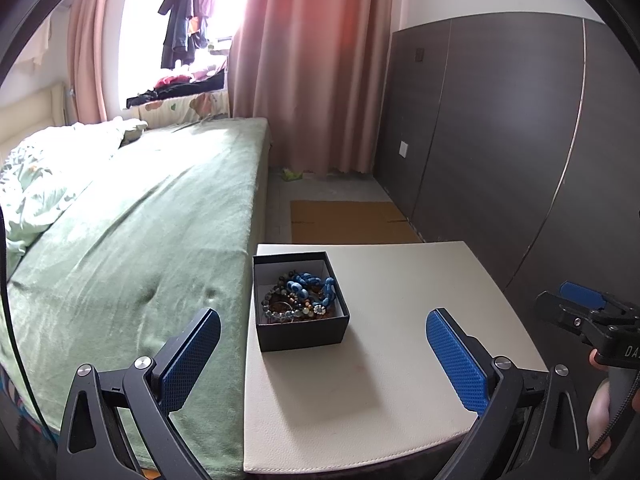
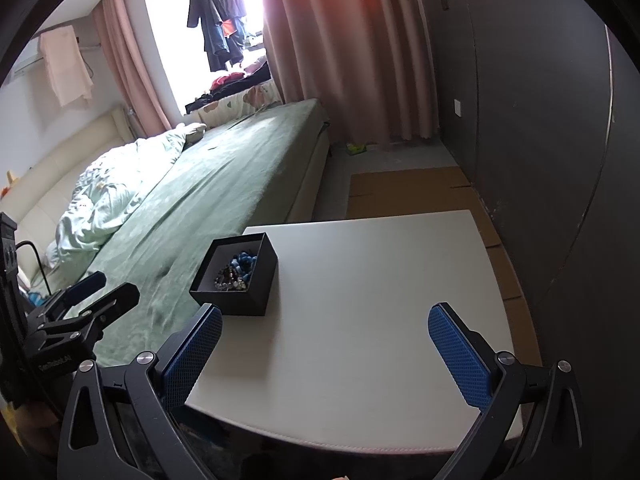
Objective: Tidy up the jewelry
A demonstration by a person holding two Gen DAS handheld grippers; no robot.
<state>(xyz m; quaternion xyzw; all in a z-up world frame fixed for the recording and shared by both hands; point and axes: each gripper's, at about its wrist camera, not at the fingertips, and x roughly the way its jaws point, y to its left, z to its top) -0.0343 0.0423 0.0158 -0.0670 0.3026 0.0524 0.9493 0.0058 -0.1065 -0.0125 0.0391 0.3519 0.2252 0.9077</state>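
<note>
A small black box [image 1: 300, 334] stands on the white table [image 1: 400, 340] near its left edge, by the bed. It holds a tangle of beaded jewelry [image 1: 300, 294], with blue beads on top and brown and pale beads under them. The box also shows in the right wrist view [image 2: 240, 294], with the jewelry [image 2: 236, 270] inside. My left gripper [image 1: 323, 354] is open and empty, a little in front of the box. My right gripper [image 2: 325, 350] is open and empty over the table's front part, to the right of the box. Each gripper shows at the other view's edge.
A bed with a green cover [image 1: 140, 220] runs along the table's left side. A dark wardrobe wall [image 1: 500, 140] stands to the right. Flat cardboard [image 1: 348, 222] lies on the floor beyond the table. Pink curtains [image 1: 312, 60] hang at the back.
</note>
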